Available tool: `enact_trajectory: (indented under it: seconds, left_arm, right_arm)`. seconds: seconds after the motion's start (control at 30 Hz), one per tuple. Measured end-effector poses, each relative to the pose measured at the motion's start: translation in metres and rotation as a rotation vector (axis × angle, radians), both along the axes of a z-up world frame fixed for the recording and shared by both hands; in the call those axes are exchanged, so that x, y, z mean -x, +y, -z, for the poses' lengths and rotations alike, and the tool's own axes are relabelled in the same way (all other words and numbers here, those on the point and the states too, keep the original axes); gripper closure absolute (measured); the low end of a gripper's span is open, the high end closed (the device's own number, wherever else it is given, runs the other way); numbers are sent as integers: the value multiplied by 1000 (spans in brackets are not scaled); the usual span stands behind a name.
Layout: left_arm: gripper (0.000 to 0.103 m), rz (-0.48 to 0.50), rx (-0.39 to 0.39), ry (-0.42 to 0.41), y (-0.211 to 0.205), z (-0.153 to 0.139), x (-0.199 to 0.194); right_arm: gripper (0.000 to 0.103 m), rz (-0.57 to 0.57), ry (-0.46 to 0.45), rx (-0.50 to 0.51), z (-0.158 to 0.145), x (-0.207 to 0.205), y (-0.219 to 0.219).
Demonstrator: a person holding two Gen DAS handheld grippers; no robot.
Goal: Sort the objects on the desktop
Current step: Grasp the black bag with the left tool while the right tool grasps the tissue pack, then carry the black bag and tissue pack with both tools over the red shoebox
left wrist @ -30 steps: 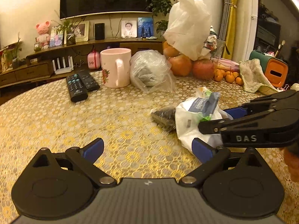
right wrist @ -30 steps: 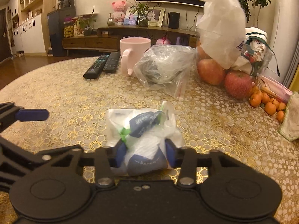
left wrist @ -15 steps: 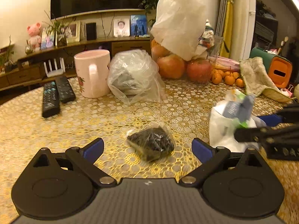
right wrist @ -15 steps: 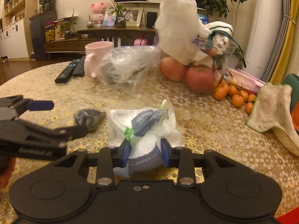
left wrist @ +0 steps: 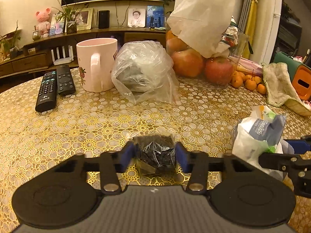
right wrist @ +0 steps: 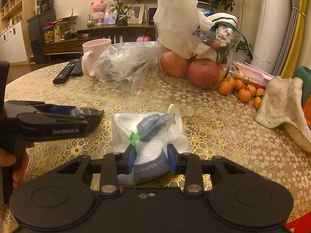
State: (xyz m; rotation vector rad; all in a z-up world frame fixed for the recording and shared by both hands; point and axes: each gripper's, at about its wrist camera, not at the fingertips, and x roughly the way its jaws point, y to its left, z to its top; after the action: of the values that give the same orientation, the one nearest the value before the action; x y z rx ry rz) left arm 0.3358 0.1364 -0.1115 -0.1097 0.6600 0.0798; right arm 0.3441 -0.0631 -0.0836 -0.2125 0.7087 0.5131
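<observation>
Gripping a dark packet [left wrist: 155, 156] in clear wrap with the left gripper [left wrist: 155, 156], jaws just closed in, blue pads [left wrist: 127, 155] pressed to both its sides, packet low over the gold cloth [left wrist: 97, 120]. Clenched with the right gripper [right wrist: 150, 158] on a tissue pack [right wrist: 149, 141] marked PAPER, resting on the cloth just right of the left tool. Standing farther back: pink mug [left wrist: 97, 64], two remotes [left wrist: 53, 86], clear bag [left wrist: 143, 71], apples [right wrist: 203, 72], tangerines [right wrist: 241, 90], rag [right wrist: 283, 101].

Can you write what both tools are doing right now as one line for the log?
left tool: just closed on dark wrapped packet | right tool: shut on tissue pack | both on table
</observation>
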Motion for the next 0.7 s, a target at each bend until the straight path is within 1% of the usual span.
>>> enact_trajectory:
  seconds: [0.03,0.1,0.27,0.43,0.7]
  left_arm:
    - [66,1,-5,-6,-1,-1,2]
    - [69,9,-21,-11,-4,-4,4]
    - [70,28,-36,-22,-12,-12,15]
    - [71,34,-26,-25,-17,-22,34]
    - [71,64,-28,-52,-38,-53,73]
  right_arm:
    - [70,4,2,-1,0,0,-1]
    - [70,9,4,-2,-1,2,-2]
    - [70,14,2,-1,-6,10,-5]
    - [70,21,5,-10,-13,21,-10]
    - [70,33,-4,-21,-33,51,-22]
